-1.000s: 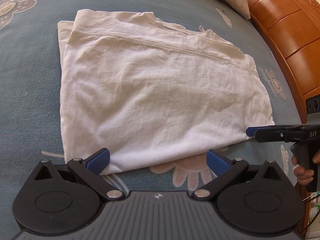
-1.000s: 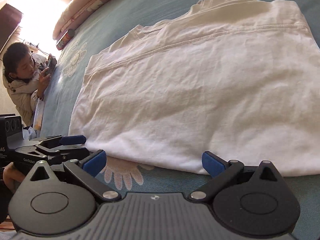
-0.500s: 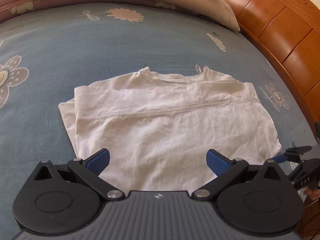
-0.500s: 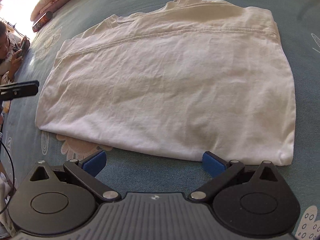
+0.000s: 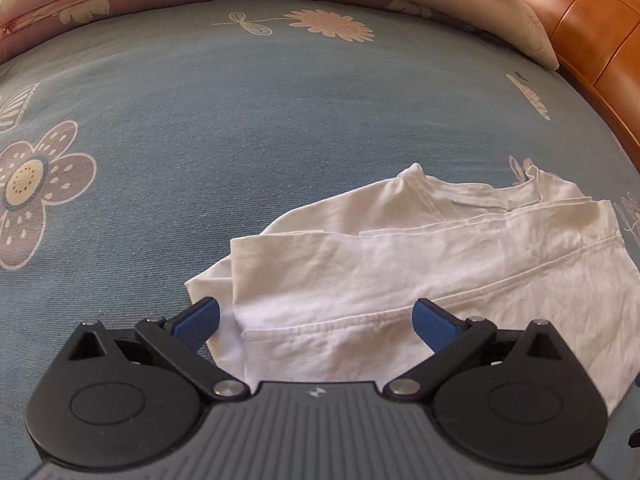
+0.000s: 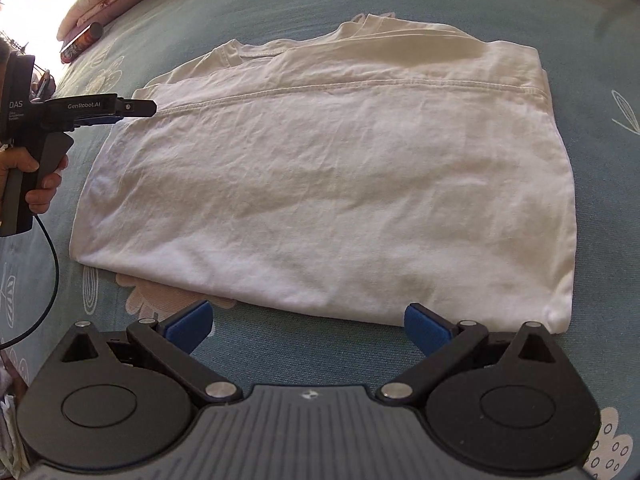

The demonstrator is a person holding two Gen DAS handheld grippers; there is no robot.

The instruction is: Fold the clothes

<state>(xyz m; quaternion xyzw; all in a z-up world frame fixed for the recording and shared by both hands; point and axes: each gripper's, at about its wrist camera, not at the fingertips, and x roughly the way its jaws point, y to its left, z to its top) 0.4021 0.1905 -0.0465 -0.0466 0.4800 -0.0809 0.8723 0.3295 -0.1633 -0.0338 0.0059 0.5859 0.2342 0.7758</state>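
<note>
1. Far left, right wrist view: hand wrapped around the pistol grip of the left gripper; black cable hanging below the grip.
2. Left gripper seen side-on here, nose at the left edge of the white T-shirt, level with the stitched hem line; contact with the cloth cannot be told from this angle.
3. Left wrist view: left gripper released, blue pads spread wide, nothing clamped. Left pad over the near left corner of the white T-shirt; right pad over the cloth further right.
4. Centre: T-shirt folded into a rough rectangle, flat on the blue flowered bedspread, collar at the far edge, hem seam crossing the upper layer.
5. Lower centre to right, right wrist view: right gripper released, blue pads wide apart, empty. Near folded edge of the T-shirt just beyond the pads; right pad just beside the near right corner.
6. Far right, left wrist view: pillow and wooden headboard beyond the bedspread.
</note>
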